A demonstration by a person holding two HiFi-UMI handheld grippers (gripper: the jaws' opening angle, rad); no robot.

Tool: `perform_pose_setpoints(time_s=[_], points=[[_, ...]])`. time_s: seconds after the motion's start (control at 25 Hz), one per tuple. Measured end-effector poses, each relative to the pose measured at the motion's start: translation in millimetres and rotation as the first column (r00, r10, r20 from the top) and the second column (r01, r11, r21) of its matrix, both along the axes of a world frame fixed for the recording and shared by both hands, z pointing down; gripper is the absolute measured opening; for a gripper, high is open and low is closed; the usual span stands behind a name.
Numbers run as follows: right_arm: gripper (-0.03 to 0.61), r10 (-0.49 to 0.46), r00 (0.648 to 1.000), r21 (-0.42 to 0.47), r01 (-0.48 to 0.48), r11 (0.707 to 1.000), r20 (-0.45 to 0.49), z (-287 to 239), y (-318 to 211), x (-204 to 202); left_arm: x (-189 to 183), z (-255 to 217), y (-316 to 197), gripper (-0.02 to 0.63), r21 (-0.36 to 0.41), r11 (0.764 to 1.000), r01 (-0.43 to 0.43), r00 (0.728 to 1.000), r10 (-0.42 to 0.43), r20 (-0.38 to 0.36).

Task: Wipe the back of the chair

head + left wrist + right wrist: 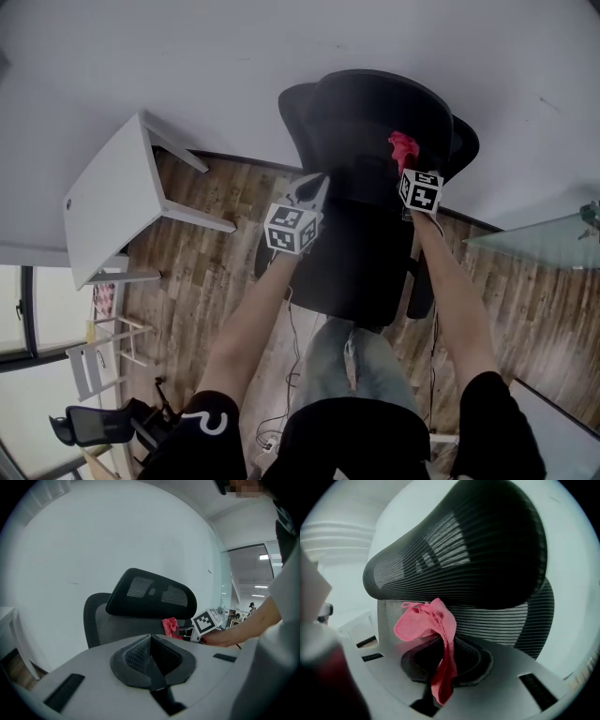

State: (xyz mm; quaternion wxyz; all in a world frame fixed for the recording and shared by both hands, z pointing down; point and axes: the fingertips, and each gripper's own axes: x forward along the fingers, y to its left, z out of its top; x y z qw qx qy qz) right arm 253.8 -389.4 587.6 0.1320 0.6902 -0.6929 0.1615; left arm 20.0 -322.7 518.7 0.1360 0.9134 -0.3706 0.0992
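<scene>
A black mesh office chair (375,159) stands against the white wall, its headrest (459,555) above the backrest (112,627). My right gripper (410,159) is shut on a pink cloth (433,634), which it holds close to the mesh just under the headrest. The cloth (403,145) shows at the chair's upper right in the head view, and as a small pink patch (169,626) in the left gripper view. My left gripper (314,192) is shut with nothing in it, at the chair's left side, a little short of the backrest.
A white table (112,202) stands to the left on the wooden floor (220,253). A glass panel (544,239) is at the right. Another black chair (103,422) sits at the lower left. Cables lie on the floor near my legs.
</scene>
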Motion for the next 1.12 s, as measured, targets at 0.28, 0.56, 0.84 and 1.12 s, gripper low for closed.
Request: perform_pose_setpoints(time_s=[0.28, 0.56, 0.84, 1.12], points=[[0.063, 0.022, 0.999, -0.005, -0.022, 1.000, -0.024, -3, 25, 52, 35, -8, 21, 0.025, 0.007, 1.000, -0.027, 0.999, 0.027, 0.021], [0.063, 0.055, 0.998, -0.005, -0.055, 0.998, -0.020, -4, 48, 95, 65, -11, 37, 0.025, 0.009, 0.999, -0.035, 0.999, 0.034, 0.031], [0.063, 0.081, 0.994, -0.010, -0.082, 0.997, -0.073, -11, 79, 139, 91, -15, 54, 0.025, 0.007, 0.999, -0.050, 0.999, 0.050, 0.020], [0.063, 0.057, 0.993, -0.021, -0.059, 0.998, -0.105, -17, 117, 155, 110, -19, 63, 0.025, 0.010, 0.997, -0.071, 0.997, 0.071, 0.004]])
